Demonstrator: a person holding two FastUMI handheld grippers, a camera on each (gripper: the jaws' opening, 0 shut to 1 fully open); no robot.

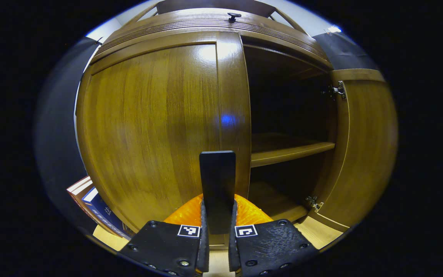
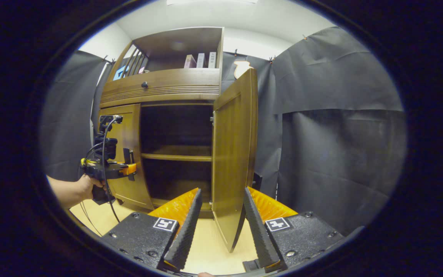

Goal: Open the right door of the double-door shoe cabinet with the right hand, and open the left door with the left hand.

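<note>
The left gripper [image 1: 218,246] is clamped on the black handle [image 1: 217,184] at the left door's [image 1: 148,123] free edge, placed there to swing it outward on its far hinges; that door is shut against the shoe cabinet [image 2: 162,86]. The right gripper [image 2: 217,227] is spread, straddling the swung-out right door [image 2: 233,161] without pressing it. Bare floor [image 2: 206,246] in front leaves swing room.

Staged recording booth, black cloth walls [image 2: 337,154] clipped up around a wooden shoe cabinet [image 2: 160,92], pale wood floor [image 2: 210,246], white ceiling [image 2: 214,15]
</note>
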